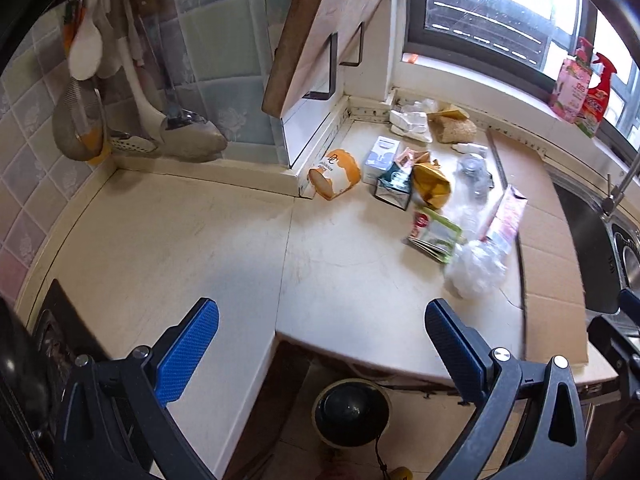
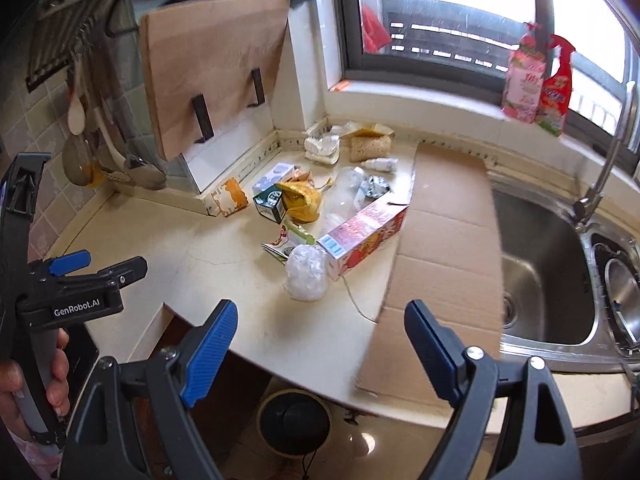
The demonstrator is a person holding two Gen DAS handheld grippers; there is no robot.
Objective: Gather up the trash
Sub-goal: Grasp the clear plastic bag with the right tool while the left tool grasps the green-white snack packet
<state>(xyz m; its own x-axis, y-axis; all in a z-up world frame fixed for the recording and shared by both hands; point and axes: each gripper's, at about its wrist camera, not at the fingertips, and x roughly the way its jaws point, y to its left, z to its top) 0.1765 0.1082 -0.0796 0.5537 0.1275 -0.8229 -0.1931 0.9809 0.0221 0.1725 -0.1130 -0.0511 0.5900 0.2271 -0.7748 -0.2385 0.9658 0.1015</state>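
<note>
Down low, both tools hang over the front edge of the pale countertop point(image 2: 224, 280). The right gripper point(image 2: 320, 332) has its blue-padded fingers spread wide with nothing between them, and the left gripper point(image 1: 322, 322) is spread just as wide, also holding nothing. In the right wrist view the left tool shows again at the far left edge, gripped by the person's left hand point(image 2: 24, 380).

Under the counter lip, on the floor, sits a round dark trash bin point(image 2: 294, 422).

Next up on the counter comes the trash pile, well apart from both sets of fingers. Nearest is a crumpled clear plastic bag point(image 2: 306, 274), touching the end of a long pink and red carton point(image 2: 362, 232) that lies on its side. Just beside the bag is a flat green and white wrapper point(image 1: 434, 232). A flattened cardboard sheet point(image 2: 444, 248) lies to the right, between the pile and the steel sink point(image 2: 552, 264).

Further back: a crumpled gold foil bag point(image 2: 302, 200), a small dark green box point(image 2: 270, 202), a clear plastic bottle point(image 2: 344, 192) lying down, a pale blue box point(image 1: 382, 154), and an orange and white snack packet point(image 1: 334, 174) against the low ledge.

At the back corner lie white wrappers point(image 2: 322, 146) and a brown packet point(image 2: 370, 146). Above, a wooden cutting board point(image 2: 212, 76) leans in its rack, ladles point(image 1: 132, 116) hang on the tiled wall, and red spray bottles point(image 2: 554, 88) stand on the window sill.
</note>
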